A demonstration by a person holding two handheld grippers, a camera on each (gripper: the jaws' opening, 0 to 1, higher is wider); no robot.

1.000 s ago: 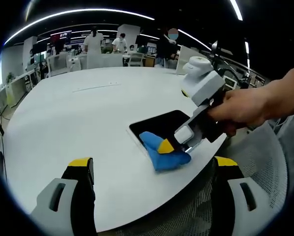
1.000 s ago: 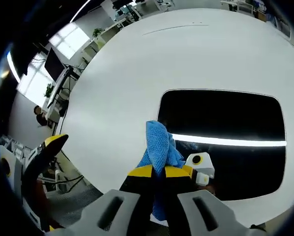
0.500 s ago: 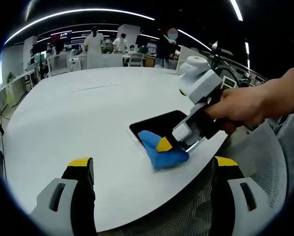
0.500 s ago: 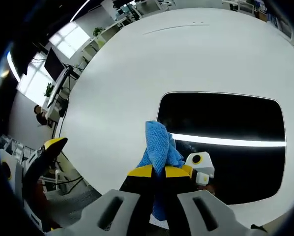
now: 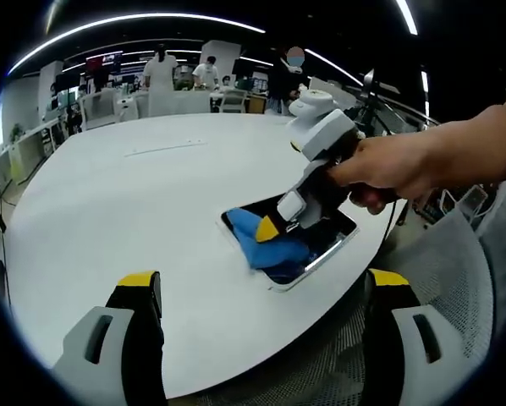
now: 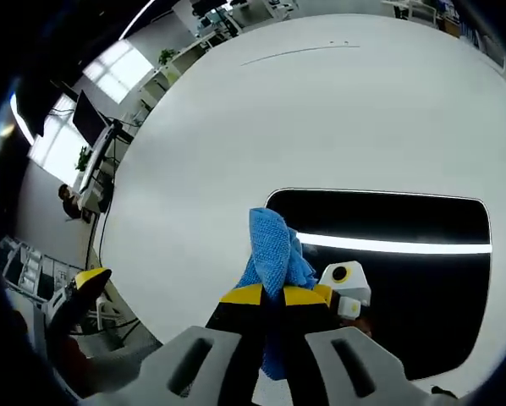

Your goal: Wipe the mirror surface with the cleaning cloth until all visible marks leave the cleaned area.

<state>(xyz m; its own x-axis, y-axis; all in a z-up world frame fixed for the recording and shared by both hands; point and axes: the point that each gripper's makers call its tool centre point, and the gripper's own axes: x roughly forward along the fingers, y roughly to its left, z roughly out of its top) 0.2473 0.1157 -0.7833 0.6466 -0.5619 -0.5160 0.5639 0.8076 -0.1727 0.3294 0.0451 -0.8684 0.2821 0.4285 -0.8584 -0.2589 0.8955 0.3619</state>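
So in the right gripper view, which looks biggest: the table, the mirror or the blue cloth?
Largest to smallest, as they look:
1. table
2. mirror
3. blue cloth, pinched in the right claw
The cloth sits nearest the camera, so it probably looks bigger than it really is.

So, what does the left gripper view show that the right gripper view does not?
Left gripper view: a hand holding the right gripper over the mirror, and people standing far behind the table.

Right gripper view: a bright light strip reflected in the mirror, and a window.

Both: the blue cloth clamped in that gripper, the mirror, the white table.
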